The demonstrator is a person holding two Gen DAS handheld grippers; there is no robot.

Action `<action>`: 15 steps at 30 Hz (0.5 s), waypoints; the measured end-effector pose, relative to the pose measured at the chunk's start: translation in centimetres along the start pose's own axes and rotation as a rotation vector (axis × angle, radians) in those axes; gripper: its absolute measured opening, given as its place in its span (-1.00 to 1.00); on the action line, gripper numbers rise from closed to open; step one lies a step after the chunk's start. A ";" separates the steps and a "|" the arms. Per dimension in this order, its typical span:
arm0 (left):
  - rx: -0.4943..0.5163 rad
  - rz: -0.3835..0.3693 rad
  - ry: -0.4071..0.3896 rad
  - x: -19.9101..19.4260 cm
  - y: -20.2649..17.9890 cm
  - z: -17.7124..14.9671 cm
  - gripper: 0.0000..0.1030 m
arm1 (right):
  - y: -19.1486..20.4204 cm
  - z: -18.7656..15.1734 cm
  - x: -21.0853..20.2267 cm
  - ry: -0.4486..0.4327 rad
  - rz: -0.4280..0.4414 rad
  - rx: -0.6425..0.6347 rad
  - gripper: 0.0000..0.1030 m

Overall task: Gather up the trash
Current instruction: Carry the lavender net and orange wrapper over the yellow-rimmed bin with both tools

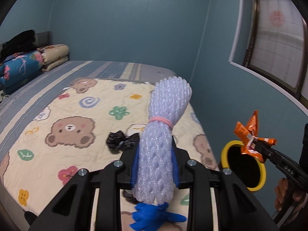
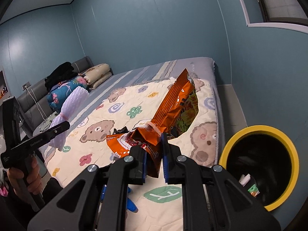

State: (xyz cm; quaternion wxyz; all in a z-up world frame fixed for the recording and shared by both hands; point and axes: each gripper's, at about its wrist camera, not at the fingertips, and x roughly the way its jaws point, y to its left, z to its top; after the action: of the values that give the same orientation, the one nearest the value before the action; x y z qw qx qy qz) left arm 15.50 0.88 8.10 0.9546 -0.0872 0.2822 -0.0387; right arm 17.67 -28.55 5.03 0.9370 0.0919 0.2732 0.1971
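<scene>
My left gripper (image 1: 155, 165) is shut on a pale lilac foam net bundle (image 1: 163, 130) tied with a pink band and holds it upright above the bed. My right gripper (image 2: 153, 154) is shut on a crumpled orange snack bag (image 2: 173, 105), near the yellow-rimmed black bin (image 2: 258, 132) that stands beside the bed. In the left wrist view the orange bag (image 1: 248, 134) hangs over the bin's rim (image 1: 225, 150). A crumpled black wrapper (image 1: 119, 140) lies on the quilt. A blue piece (image 1: 154, 215) lies under my left gripper.
The bear-print quilt (image 1: 63, 115) covers the bed. Folded blankets and dark clothes (image 1: 23, 61) sit at the headboard. The blue wall and a window (image 1: 273, 44) are to the right. The bin holds some scraps (image 2: 250, 184).
</scene>
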 end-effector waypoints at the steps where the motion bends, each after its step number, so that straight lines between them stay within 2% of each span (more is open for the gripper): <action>1: 0.005 -0.012 0.001 0.0 -0.6 0.0 -0.49 | -0.3 0.1 -0.3 -0.005 -0.006 0.003 -0.76; 15: 0.078 -0.126 0.015 1.2 -7.6 0.9 -0.49 | -4.4 0.7 -4.5 -0.079 -0.075 0.066 -0.76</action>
State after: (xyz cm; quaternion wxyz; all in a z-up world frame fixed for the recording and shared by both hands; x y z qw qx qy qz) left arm 16.79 -6.63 9.68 0.9508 -0.0673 0.2815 -0.1103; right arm 15.96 -34.51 6.51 0.9503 0.1201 0.2457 0.1490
